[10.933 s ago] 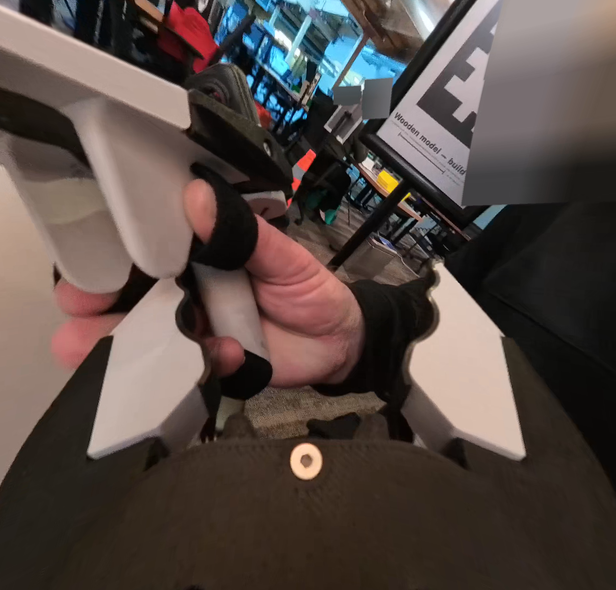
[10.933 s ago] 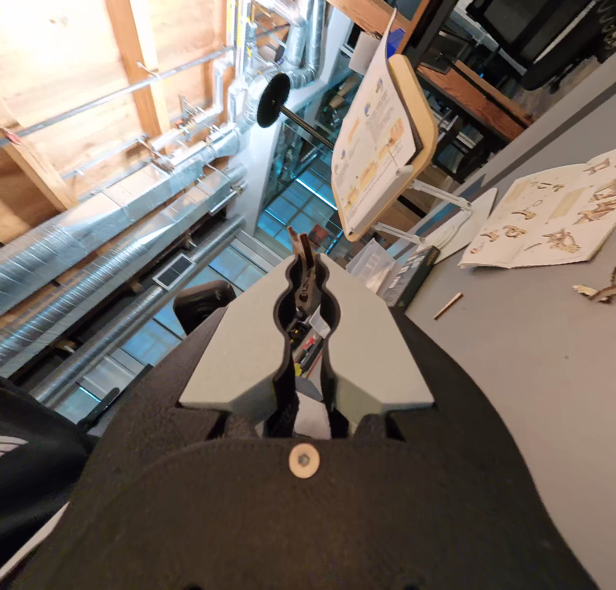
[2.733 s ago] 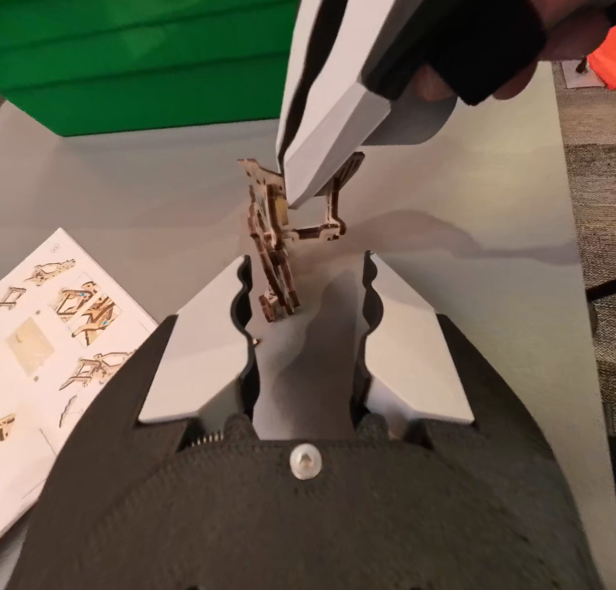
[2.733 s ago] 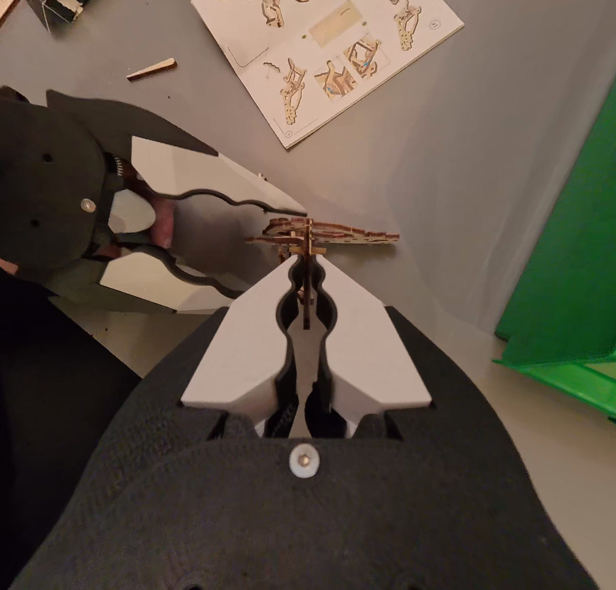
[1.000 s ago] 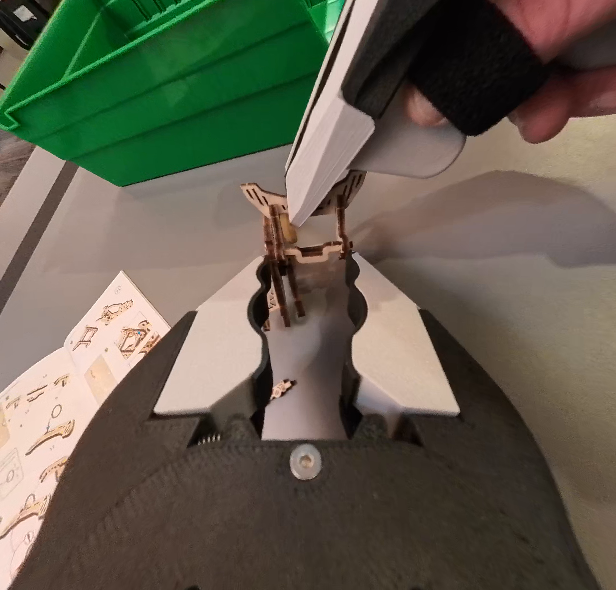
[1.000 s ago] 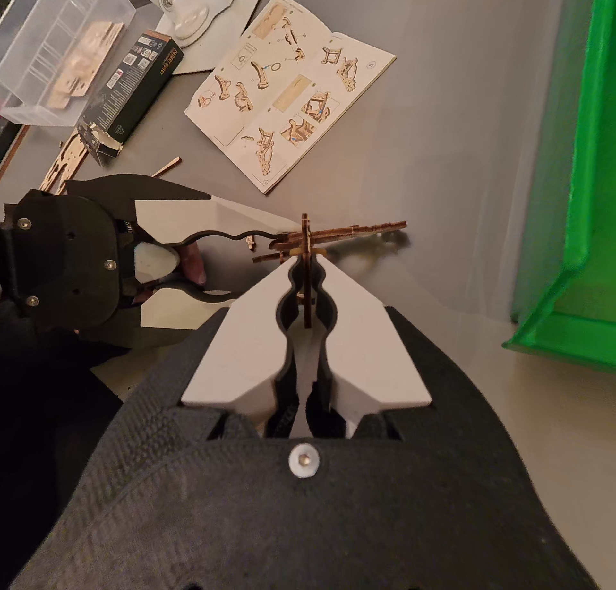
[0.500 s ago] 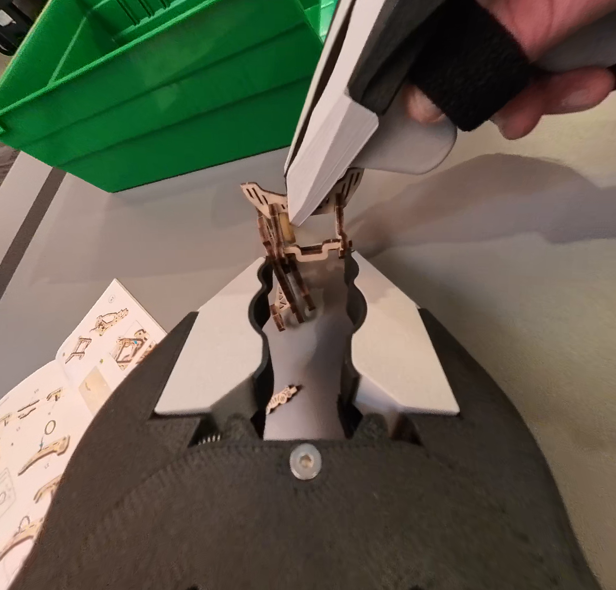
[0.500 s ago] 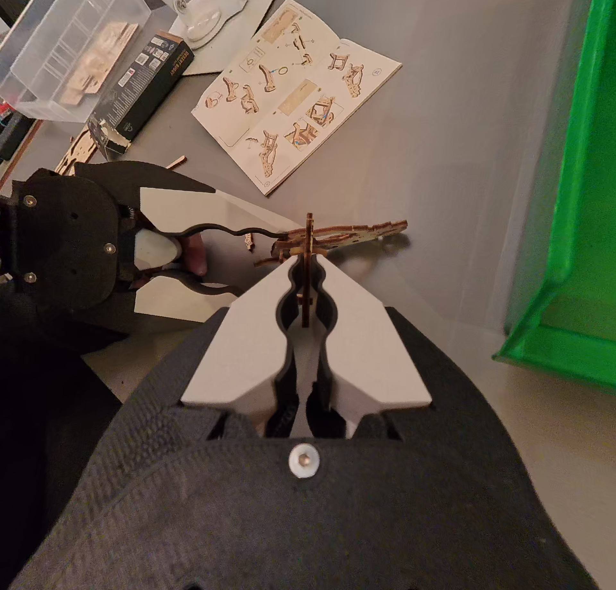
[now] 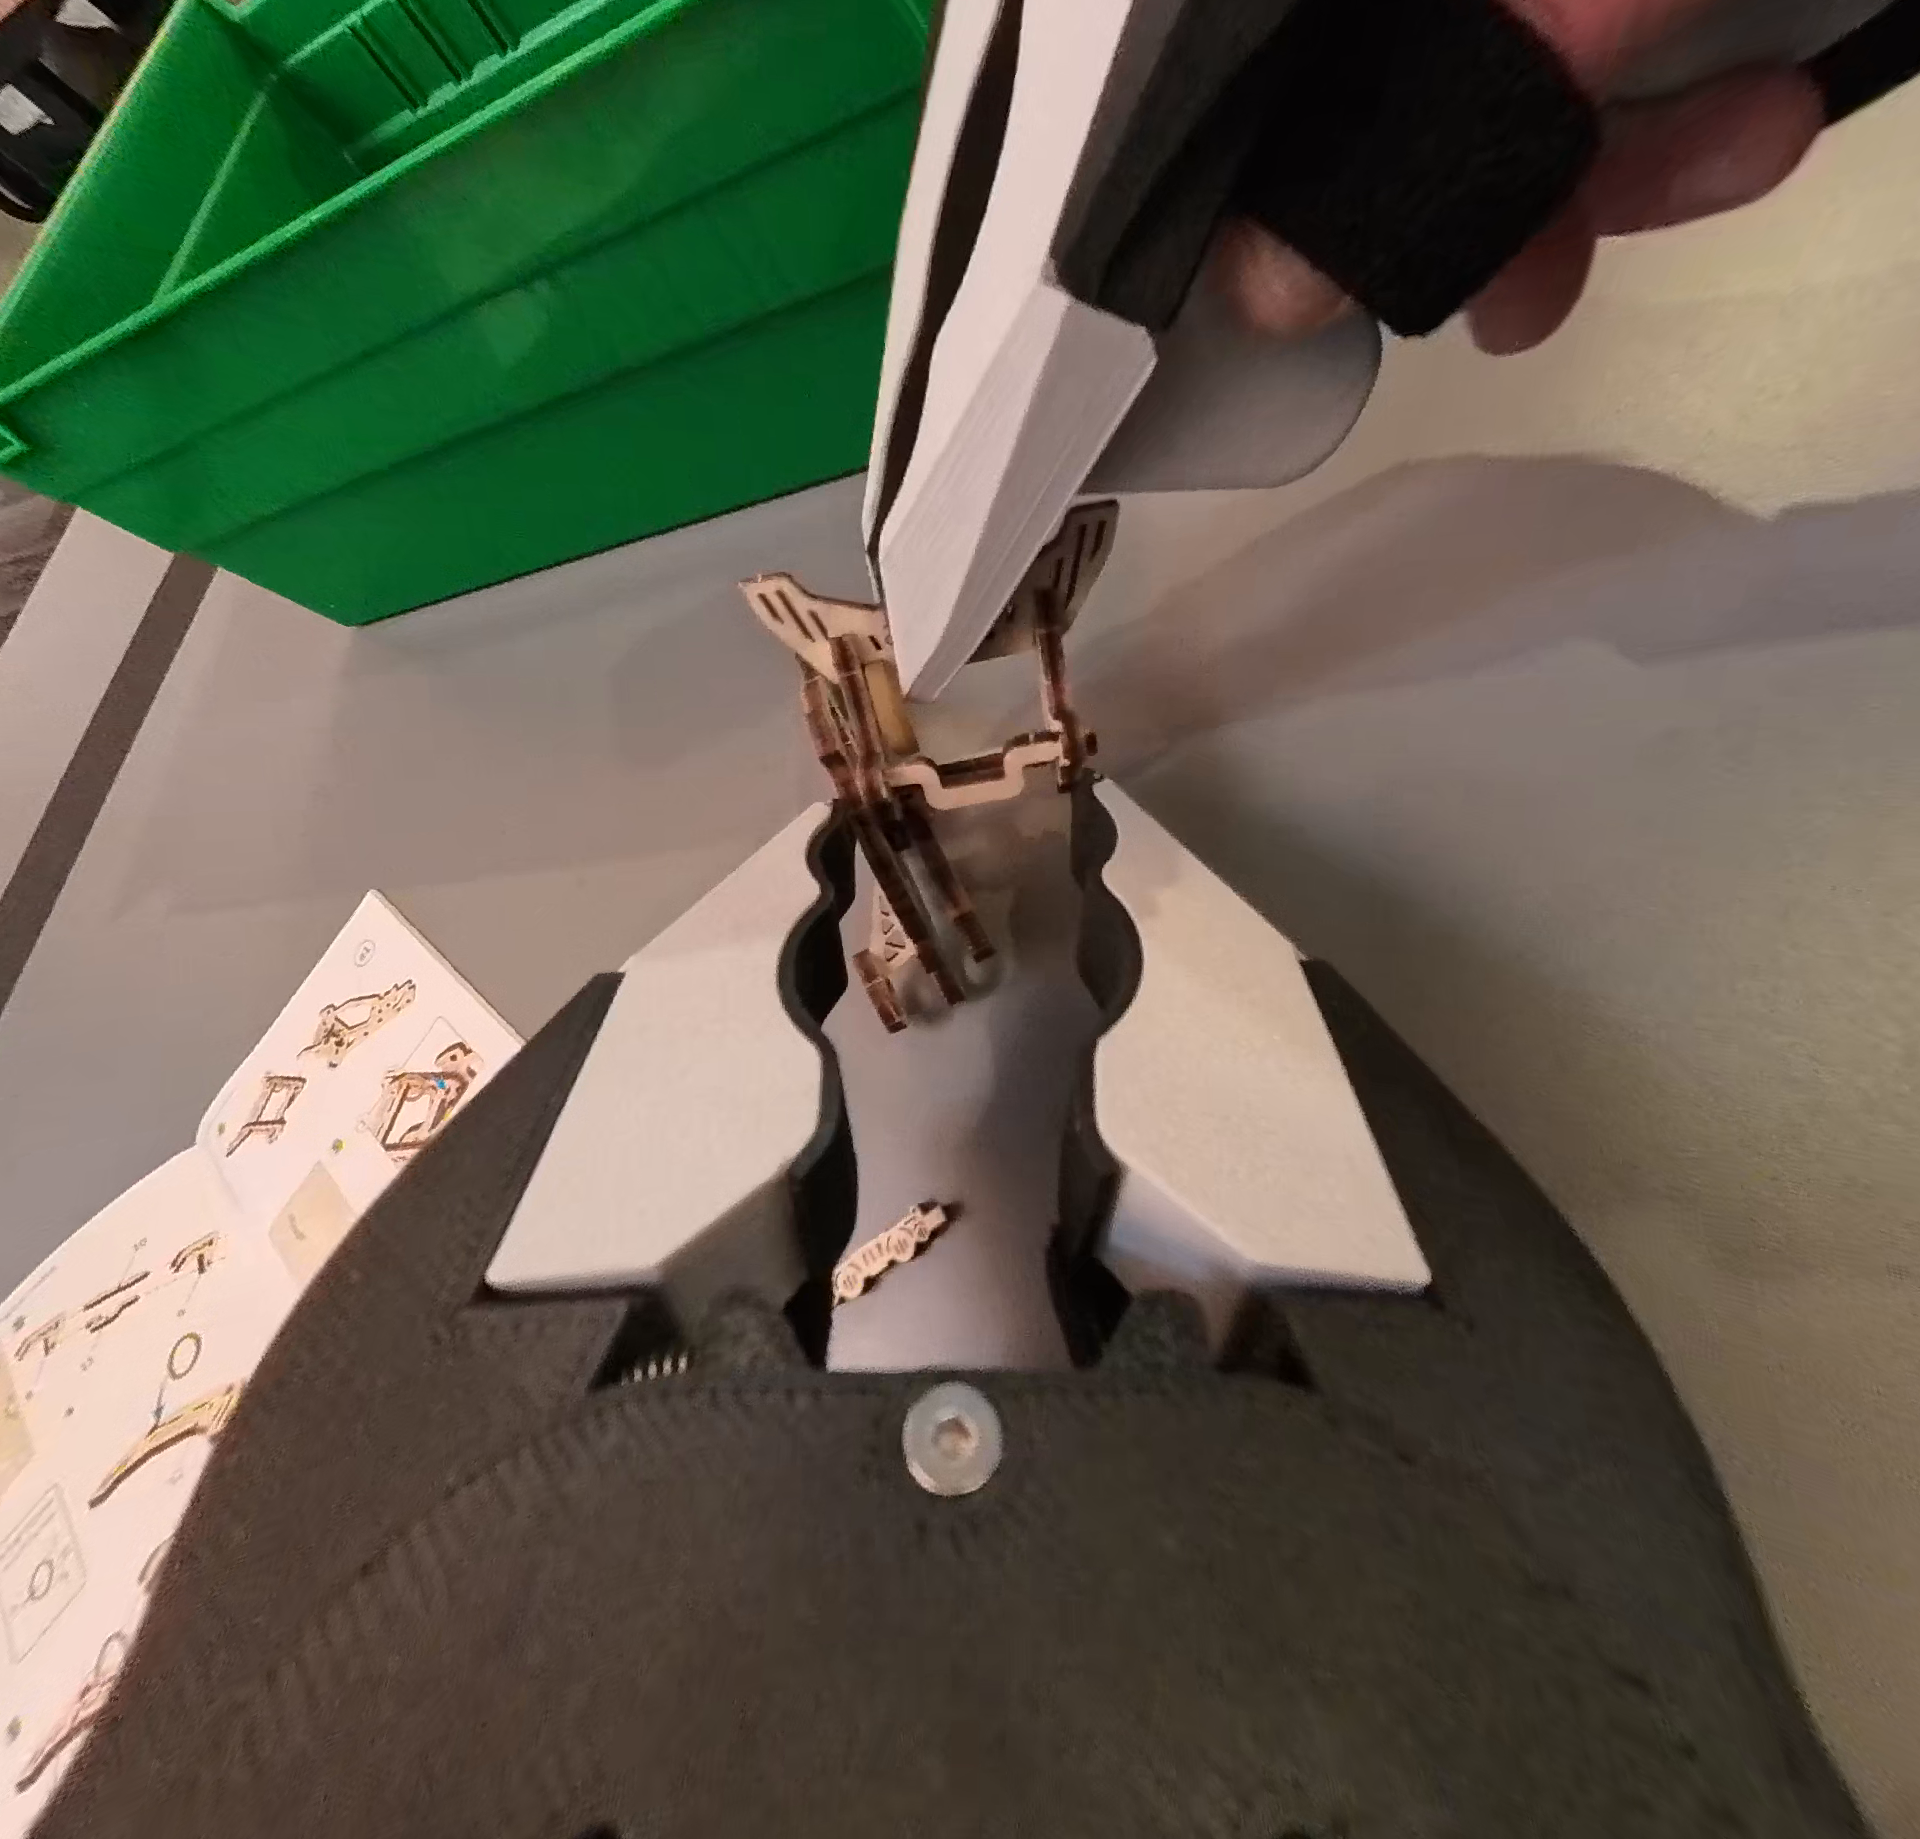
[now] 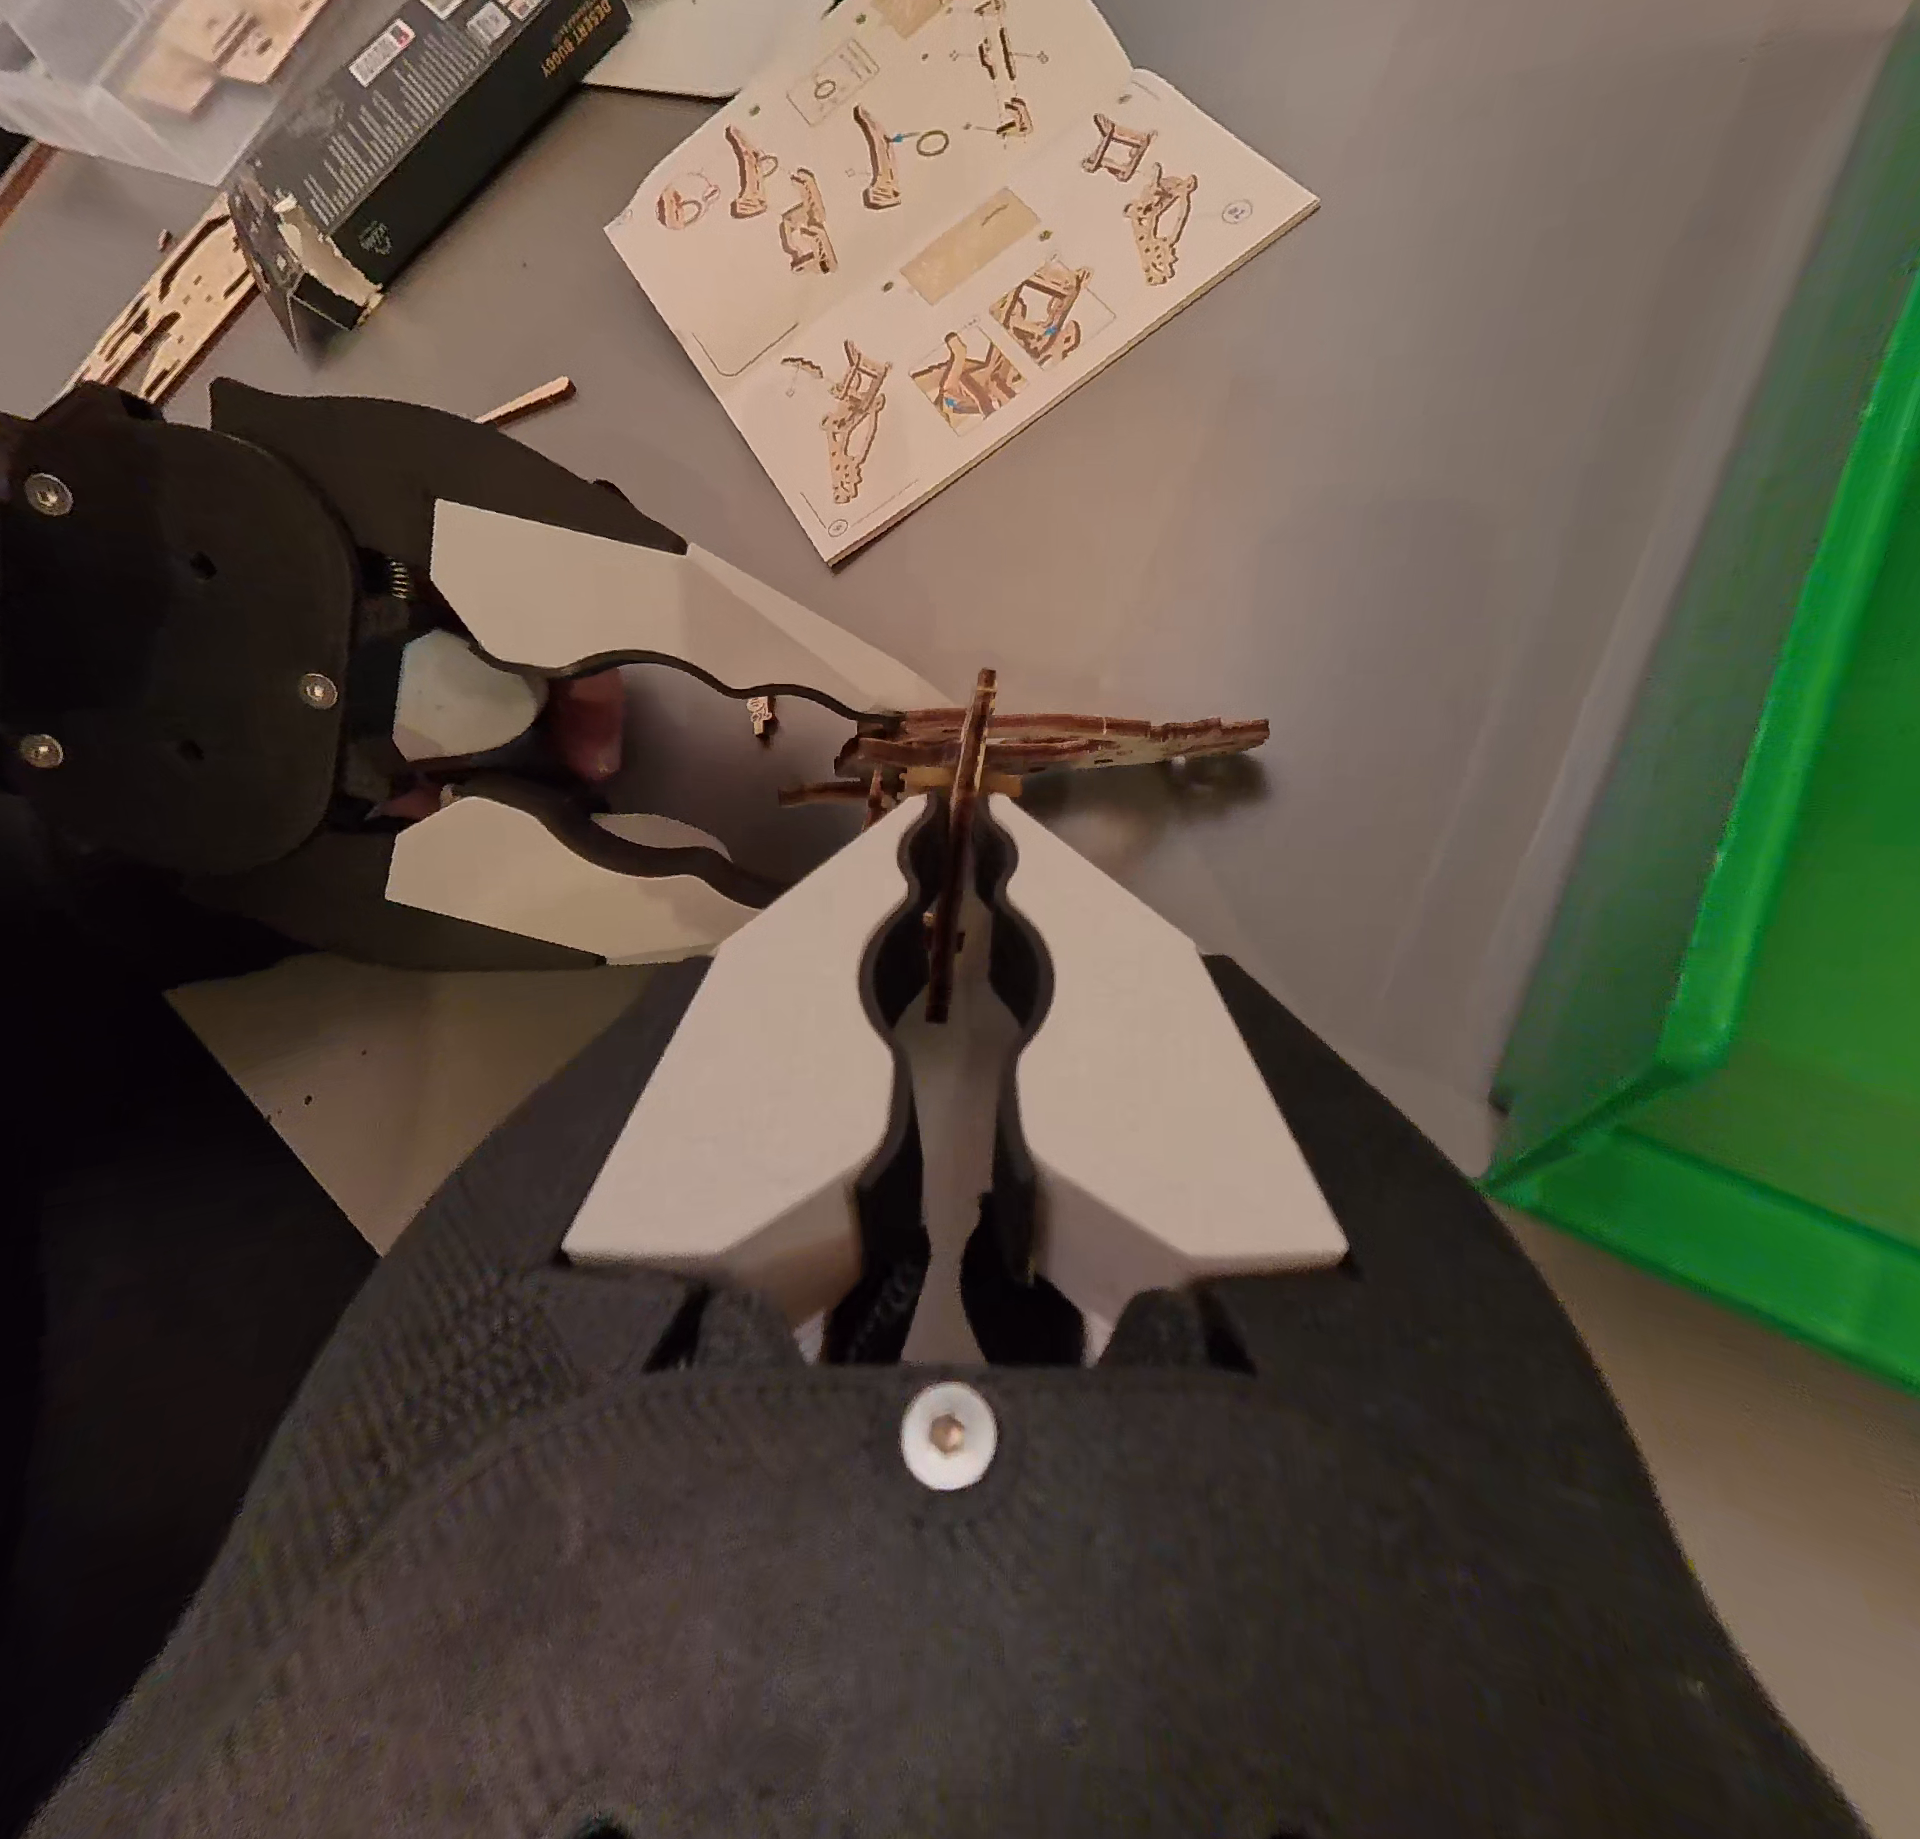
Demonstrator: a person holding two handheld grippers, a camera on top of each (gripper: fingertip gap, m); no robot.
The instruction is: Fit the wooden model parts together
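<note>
Wooden model [image 9: 940,750] held above the grey surface [image 10: 1455,439], near the green bin [image 9: 468,262]. Right claw [image 10: 961,802] clamped on its flat plate; left claw [image 9: 956,813] closed across its crossbar (small loose wooden piece [image 9: 894,1259] lies below). Instruction sheet [image 10: 956,220] beyond.

Right hand-held gripper [image 10: 954,813] pinched tight on a flat piece of the wooden model [image 10: 1039,745] mid-frame, left hand-held gripper [image 10: 831,802] touching it from the left, paper booklet [image 10: 956,220] above, green bin [image 10: 1787,802] at right, grey surface [image 10: 1455,439].
</note>
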